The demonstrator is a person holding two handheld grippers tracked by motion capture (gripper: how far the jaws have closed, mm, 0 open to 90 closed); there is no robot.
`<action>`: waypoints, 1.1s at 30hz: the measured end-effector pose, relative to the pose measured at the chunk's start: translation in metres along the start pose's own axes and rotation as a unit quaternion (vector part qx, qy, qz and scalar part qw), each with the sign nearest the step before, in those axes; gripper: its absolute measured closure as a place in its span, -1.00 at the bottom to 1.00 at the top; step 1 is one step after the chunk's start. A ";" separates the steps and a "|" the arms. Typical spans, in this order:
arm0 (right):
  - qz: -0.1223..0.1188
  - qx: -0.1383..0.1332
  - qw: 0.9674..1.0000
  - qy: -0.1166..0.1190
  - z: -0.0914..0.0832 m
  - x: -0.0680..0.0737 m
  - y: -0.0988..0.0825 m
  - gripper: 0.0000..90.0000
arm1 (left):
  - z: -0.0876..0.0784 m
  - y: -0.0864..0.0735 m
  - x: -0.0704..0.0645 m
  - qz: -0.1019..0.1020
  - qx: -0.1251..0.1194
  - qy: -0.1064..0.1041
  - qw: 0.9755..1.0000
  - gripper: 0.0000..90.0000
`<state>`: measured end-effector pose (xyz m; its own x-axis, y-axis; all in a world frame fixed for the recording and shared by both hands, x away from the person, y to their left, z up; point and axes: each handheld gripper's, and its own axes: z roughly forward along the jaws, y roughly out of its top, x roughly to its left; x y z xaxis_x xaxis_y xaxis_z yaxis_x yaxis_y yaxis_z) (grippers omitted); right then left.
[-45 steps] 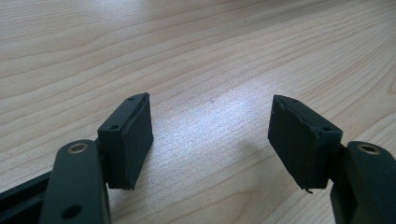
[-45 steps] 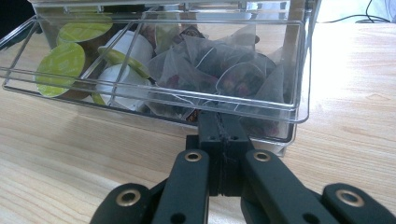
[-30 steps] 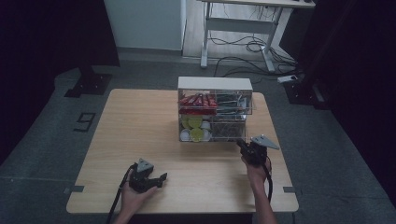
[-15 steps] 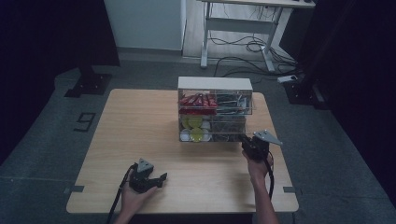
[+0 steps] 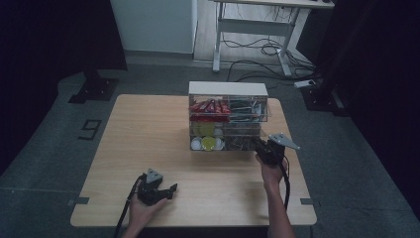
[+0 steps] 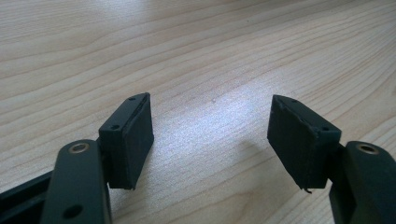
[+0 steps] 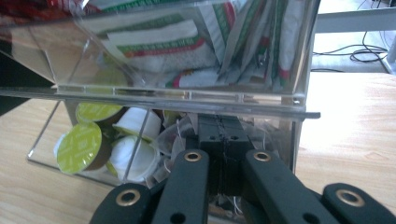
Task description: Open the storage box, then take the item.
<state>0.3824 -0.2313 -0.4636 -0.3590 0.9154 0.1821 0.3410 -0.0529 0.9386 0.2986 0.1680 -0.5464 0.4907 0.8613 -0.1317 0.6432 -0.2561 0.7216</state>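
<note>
Right claw (image 7: 223,140) edged into organizer (image 5: 228,89); labels unreadable.

Dim room, grey floor (image 5: 59,144), white desk (image 5: 257,20)

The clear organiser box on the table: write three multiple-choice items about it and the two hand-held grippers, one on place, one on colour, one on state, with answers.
1. Where does the clear organiser box stand on the table?
A. near left corner
B. far side, right of the middle
C. near edge, centre

2. What colour are the capsule lids in its bottom left compartment?
A. yellow-green
B. blue
C. black

3. How do the left hand-held gripper jaws stand?
A. shut on a capsule
B. open over bare wood
C. shut on a sachet

Answers: 1 B, the high view shows it there. 2 A, the right gripper view shows yellow-green lids. 3 B, the left gripper view shows a wide gap.
</note>
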 end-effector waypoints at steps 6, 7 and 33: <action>0.011 -0.020 1.000 0.003 0.002 0.001 0.007 0.99 | 0.000 0.000 0.000 -0.003 -0.002 -0.002 1.000 -0.30; 0.013 -0.025 1.000 0.003 0.002 0.001 0.008 0.98 | 0.000 0.000 0.000 -0.003 -0.002 -0.002 1.000 -0.30; 0.021 -0.034 0.999 0.006 0.004 0.001 0.008 0.98 | -0.001 -0.001 -0.002 0.001 0.000 -0.002 1.000 -0.31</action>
<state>0.3884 -0.2290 -0.4571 -0.3555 0.9073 0.2245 0.2955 -0.1188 0.9479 0.2966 0.1674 -0.5464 0.4948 0.8589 -0.1320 0.6423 -0.2591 0.7214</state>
